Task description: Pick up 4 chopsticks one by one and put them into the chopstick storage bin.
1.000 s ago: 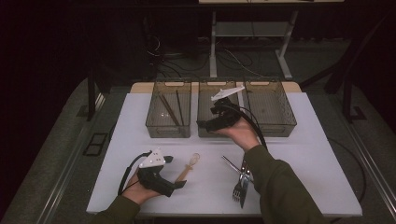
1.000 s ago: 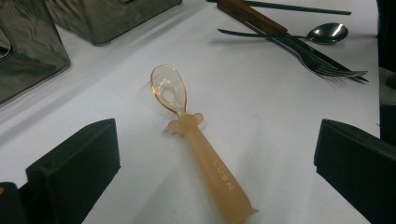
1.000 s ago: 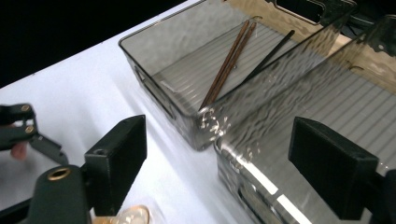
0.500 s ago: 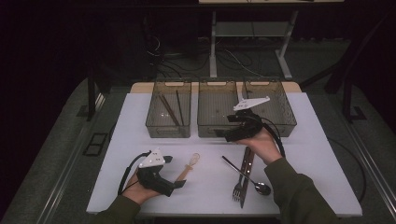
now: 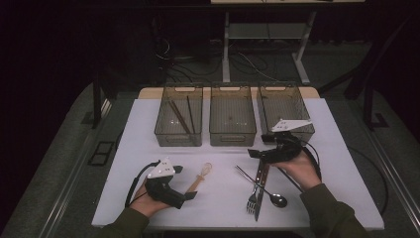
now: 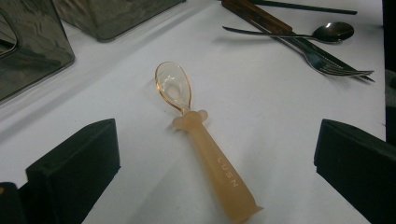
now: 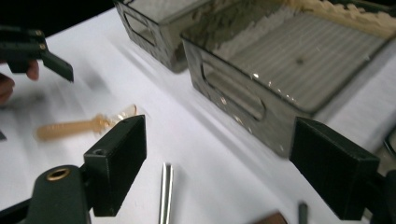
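A translucent orange plastic spoon (image 5: 202,174) lies on the white table (image 5: 327,148), bowl pointing away from me. My left gripper (image 5: 184,182) rests low at the front left, open, and the end of the spoon's handle (image 6: 219,172) lies between its wide-apart jaws, untouched. My right gripper (image 5: 257,148) hovers open and holds nothing. It is just in front of the middle bin (image 7: 261,100), above the top of a wood-handled knife (image 5: 261,173). The orange spoon (image 7: 79,127) and the left gripper (image 7: 42,51) appear at the left of the right gripper view.
Three smoky plastic bins stand in a row at the back: the left bin (image 5: 171,134) holds dark chopsticks (image 5: 179,116), the middle bin (image 5: 233,135) and the right bin (image 5: 265,106) look bare. A fork (image 5: 252,201) and a metal spoon (image 5: 277,200) lie beside the knife.
My right gripper has come away from above the middle bin, moving right and back toward me, down to the cutlery. The left gripper and orange spoon have not moved.
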Available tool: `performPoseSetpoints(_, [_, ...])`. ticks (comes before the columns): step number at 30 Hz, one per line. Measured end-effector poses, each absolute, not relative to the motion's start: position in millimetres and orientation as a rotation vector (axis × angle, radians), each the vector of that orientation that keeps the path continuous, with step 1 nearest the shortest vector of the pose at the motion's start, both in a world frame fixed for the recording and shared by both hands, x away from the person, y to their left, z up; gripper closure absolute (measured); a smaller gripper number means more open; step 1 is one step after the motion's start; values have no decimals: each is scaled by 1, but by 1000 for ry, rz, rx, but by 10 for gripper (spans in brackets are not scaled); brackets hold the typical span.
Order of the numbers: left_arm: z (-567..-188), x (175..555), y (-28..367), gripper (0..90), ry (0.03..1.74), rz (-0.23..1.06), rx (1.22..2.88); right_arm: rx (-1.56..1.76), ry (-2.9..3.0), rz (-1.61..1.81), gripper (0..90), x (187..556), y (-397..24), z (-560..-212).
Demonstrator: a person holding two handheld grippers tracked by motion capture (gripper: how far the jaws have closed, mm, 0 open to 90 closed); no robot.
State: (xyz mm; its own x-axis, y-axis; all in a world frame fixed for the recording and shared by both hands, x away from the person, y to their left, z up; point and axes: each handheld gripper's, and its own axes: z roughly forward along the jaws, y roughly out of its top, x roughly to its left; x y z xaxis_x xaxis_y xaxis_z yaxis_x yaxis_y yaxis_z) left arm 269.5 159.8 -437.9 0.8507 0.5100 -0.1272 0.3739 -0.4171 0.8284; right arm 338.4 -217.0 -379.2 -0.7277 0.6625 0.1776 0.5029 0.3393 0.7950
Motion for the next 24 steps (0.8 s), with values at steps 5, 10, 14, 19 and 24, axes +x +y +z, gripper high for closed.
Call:
performPoseSetpoints(5, [-437,269,160,0,645,180,2053,1078,2420,1298,188,327,-233,-386])
performPoseSetpoints(10, [-437,269,160,0,649,182,2052,1112,2399,1283,225,314,-253,-392])
performPoseSetpoints(14, [-437,269,159,0,647,190,2053,1135,2388,1269,234,305,-267,-396])
performPoseSetpoints(19, [-438,270,158,0,641,195,2058,1164,2385,1253,279,296,-279,-401])
performPoseSetpoints(24, [-438,271,157,0,636,198,2065,1180,2389,1234,319,286,-290,-406])
